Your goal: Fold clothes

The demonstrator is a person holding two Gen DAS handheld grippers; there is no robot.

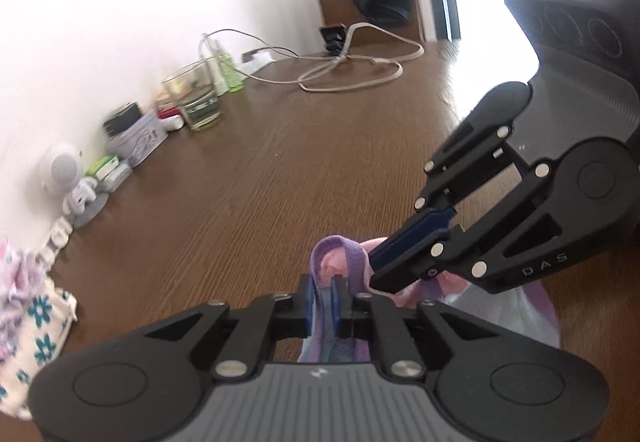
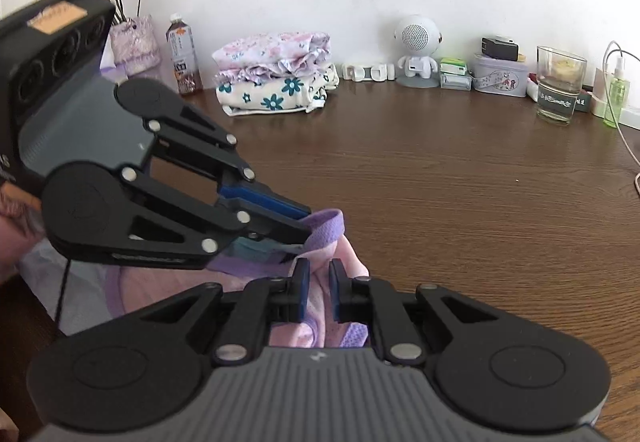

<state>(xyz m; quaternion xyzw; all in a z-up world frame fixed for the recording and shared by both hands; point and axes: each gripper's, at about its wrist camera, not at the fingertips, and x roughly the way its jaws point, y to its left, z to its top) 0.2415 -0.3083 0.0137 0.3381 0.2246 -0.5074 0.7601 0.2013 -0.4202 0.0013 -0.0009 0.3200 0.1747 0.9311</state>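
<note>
Gripping the purple band of a pink garment (image 2: 320,282), the left tongs (image 1: 324,298) are closed on it near the bench's (image 2: 440,182) front edge, lifting it; the right tongs (image 2: 318,292) straddle pink cloth, slightly parted, likely ready to pinch; folded clothes (image 2: 276,72) sit at the back edge

Left wrist view low over the bench (image 1: 260,162), facing along the wall toward the far cables (image 1: 352,70), right wrist view close, facing the wall squarely, both sharing the purple-pink garment (image 2: 324,230) and drinking glass (image 2: 560,86).
</note>
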